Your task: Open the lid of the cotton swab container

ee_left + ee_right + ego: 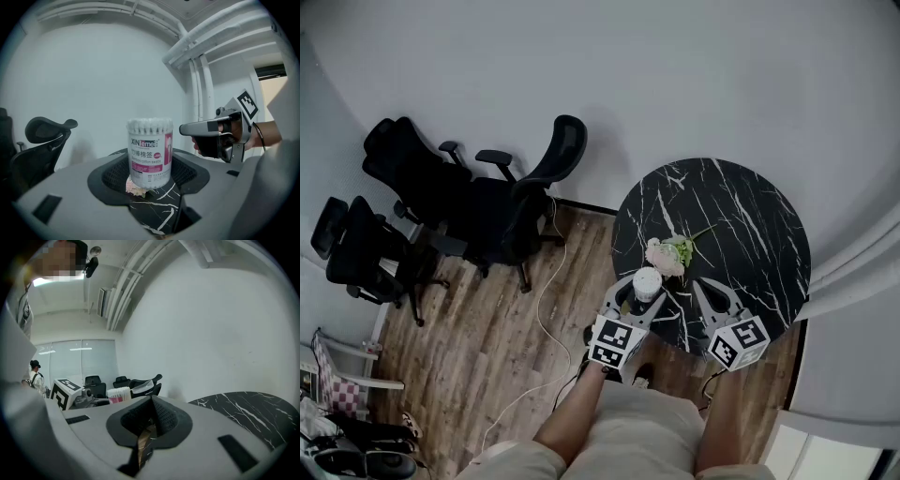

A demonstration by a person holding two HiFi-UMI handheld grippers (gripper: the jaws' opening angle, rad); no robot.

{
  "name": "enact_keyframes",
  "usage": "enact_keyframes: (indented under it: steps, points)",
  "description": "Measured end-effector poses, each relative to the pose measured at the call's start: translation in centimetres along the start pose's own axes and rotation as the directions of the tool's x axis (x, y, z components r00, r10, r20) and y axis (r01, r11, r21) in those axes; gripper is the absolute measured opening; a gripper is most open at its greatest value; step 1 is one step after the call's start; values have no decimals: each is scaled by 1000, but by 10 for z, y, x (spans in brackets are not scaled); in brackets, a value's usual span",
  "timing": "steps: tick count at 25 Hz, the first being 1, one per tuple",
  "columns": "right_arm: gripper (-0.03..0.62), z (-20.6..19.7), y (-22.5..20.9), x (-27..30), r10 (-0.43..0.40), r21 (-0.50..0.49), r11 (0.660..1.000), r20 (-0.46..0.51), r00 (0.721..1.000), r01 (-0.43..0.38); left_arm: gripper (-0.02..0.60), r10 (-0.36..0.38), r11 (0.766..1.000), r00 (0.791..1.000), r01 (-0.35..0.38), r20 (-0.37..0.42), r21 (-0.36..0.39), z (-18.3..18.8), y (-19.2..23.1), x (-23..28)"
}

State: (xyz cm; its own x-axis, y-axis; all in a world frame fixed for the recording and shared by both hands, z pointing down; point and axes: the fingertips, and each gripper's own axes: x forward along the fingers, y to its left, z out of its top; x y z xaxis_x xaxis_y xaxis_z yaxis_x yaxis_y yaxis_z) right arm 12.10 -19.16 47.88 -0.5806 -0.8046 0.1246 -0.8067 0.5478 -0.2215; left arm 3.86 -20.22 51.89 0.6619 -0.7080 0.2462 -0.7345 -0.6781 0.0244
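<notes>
Cotton swab container (647, 280) stands upright close to the round tabletop's (741, 225) near edge, clasped low between the left gripper's (645, 294) fingers. The right gripper (701, 289), fingers together and empty, hovers alongside; bare marble lies beyond.

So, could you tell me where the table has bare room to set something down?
Bare: the far half and right side of the table, beyond the flower. Crowded: the near edge, with the cotton swab container, left gripper and right gripper.
</notes>
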Motion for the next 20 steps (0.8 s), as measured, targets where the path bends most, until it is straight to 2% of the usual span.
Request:
enact_keyframes:
  steps: [11, 20]
  points:
    - [34, -1, -4, 1, -8, -2, 1000, -3, 1000, 8, 268, -14, 1000, 1000, 14, 1, 3, 2, -2, 2]
    - [34, -2, -2, 13, 1, 8, 1000, -6, 1000, -1, 268, 5, 1000, 1000, -5, -2, -5, 1, 11, -1]
